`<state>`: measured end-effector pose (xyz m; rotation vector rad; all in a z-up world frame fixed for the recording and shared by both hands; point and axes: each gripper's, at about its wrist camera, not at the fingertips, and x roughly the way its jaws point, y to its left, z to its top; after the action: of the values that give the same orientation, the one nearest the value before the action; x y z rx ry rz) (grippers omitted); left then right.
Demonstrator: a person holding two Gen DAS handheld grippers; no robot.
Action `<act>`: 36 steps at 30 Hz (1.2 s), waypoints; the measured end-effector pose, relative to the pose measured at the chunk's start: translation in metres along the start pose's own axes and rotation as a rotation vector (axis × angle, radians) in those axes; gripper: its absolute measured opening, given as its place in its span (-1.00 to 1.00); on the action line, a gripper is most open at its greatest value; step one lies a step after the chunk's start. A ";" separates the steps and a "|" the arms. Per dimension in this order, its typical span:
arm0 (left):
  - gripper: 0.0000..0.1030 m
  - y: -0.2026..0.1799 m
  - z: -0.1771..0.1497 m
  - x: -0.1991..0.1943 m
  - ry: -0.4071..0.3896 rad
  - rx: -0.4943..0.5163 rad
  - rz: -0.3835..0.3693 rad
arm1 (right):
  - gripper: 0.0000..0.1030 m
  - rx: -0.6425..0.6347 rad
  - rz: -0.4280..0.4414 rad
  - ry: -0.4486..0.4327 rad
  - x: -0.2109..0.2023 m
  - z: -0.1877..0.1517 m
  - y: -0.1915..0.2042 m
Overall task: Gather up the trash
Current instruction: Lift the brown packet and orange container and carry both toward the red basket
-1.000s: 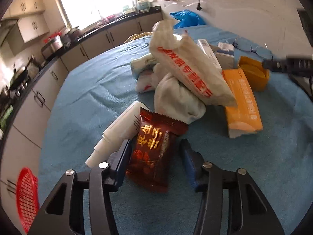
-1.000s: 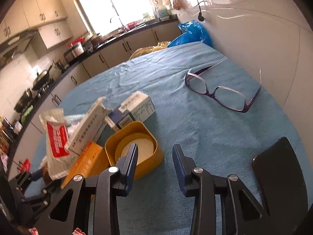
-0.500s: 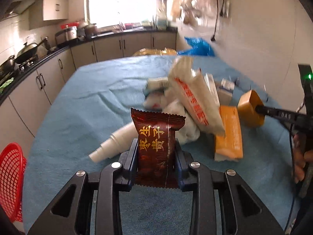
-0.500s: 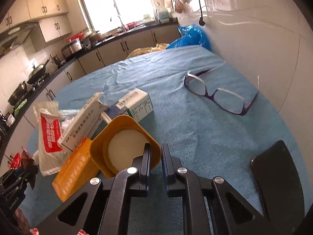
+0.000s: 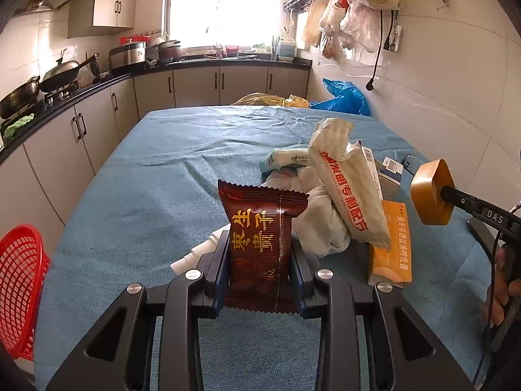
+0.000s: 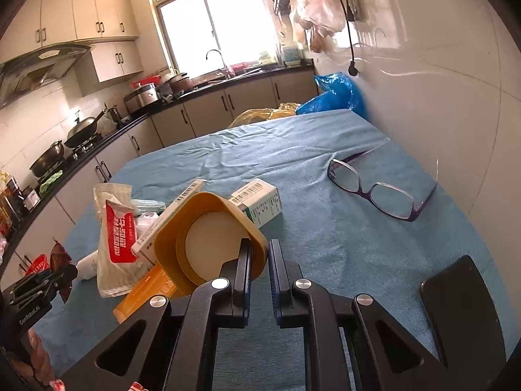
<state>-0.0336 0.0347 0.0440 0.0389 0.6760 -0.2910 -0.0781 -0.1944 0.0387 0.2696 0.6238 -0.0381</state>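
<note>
My left gripper [image 5: 259, 272] is shut on a dark red snack wrapper [image 5: 260, 224] and holds it upright above the blue table cloth [image 5: 162, 176]. My right gripper [image 6: 259, 260] is shut on the rim of a yellow container [image 6: 208, 234], lifted and tilted; it also shows at the right of the left wrist view [image 5: 431, 192]. A pile stays on the table: a white packet with red print [image 5: 348, 189], an orange box [image 5: 392, 244], crumpled white tissue [image 5: 320, 218], a white bottle [image 6: 88, 265] and medicine boxes [image 6: 260, 200].
A red basket [image 5: 19, 296] sits at the table's left edge. Purple glasses [image 6: 381, 192] and a black phone [image 6: 462, 306] lie on the right side. Blue [image 5: 345, 96] and yellow [image 5: 270, 99] bags sit beyond the far end. The tiled wall runs along the right.
My left gripper closed on the red wrapper and lifted it upright. My right gripper closed on the yellow container's rim and raised it off the cloth.
</note>
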 end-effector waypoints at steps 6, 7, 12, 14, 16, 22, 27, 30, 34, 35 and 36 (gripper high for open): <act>-0.40 0.000 -0.001 -0.003 -0.007 -0.003 0.009 | -0.79 -0.015 0.010 -0.008 -0.002 -0.001 0.003; -0.40 0.000 -0.001 -0.004 -0.010 -0.003 0.013 | -0.79 -0.018 0.013 -0.011 -0.003 -0.002 0.004; -0.40 -0.002 -0.002 -0.012 -0.020 -0.004 0.029 | -0.79 -0.039 0.032 -0.038 -0.009 -0.003 0.009; -0.40 -0.004 -0.002 -0.017 -0.023 -0.008 0.042 | -0.79 -0.048 0.041 -0.051 -0.012 -0.004 0.010; -0.40 -0.005 -0.003 -0.020 -0.023 -0.014 0.048 | -0.79 -0.058 0.050 -0.060 -0.015 -0.004 0.013; -0.40 -0.007 -0.006 -0.034 -0.029 -0.036 0.068 | -0.79 -0.085 0.066 -0.080 -0.020 -0.005 0.018; -0.40 -0.008 -0.009 -0.040 -0.028 -0.042 0.076 | -0.79 -0.100 0.078 -0.092 -0.022 -0.006 0.021; -0.40 -0.008 -0.010 -0.044 -0.026 -0.047 0.079 | -0.79 -0.109 0.082 -0.092 -0.021 -0.006 0.023; -0.40 -0.008 -0.011 -0.046 -0.028 -0.049 0.081 | -0.79 -0.091 0.099 -0.075 -0.021 -0.005 0.025; -0.40 -0.008 -0.012 -0.047 -0.027 -0.049 0.084 | -0.79 -0.088 0.107 -0.073 -0.022 -0.006 0.026; -0.40 -0.009 -0.012 -0.048 -0.028 -0.049 0.088 | -0.79 -0.092 0.110 -0.072 -0.024 -0.007 0.028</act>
<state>-0.0787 0.0401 0.0648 0.0173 0.6515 -0.1899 -0.0988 -0.1664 0.0538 0.2124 0.5366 0.0866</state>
